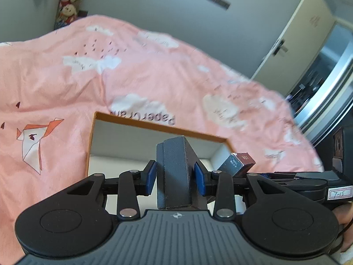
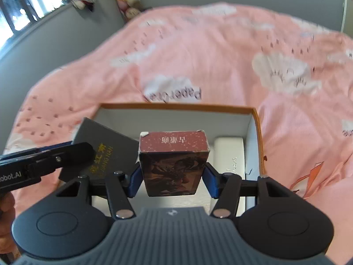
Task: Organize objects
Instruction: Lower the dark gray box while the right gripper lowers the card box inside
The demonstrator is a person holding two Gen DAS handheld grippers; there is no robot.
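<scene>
Boxes [image 2: 173, 161] you carry are light, stiff card: right gripper [image 2: 173, 177] clamps the maroon one's sides, left gripper [image 1: 175, 177] clamps the dark box [image 1: 174, 172].

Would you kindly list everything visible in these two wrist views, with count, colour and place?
Storage box: one, orange rim, white inside, on the bed, below both tools.
Dark grey box: one, gold lettering, clamped in the left tool over the storage box.
Dark red box: one, maroon, clamped in the right tool over the storage box.
White case: one, lying inside the storage box at its right wall.
Bedspread: one, pink with white clouds, covering the bed.
Plush toys: several, mixed colours, hanging at the wall corner.
Door: one, cream, far right.
Left tool: black, blue pads.
Right tool: black, blue pads.
</scene>
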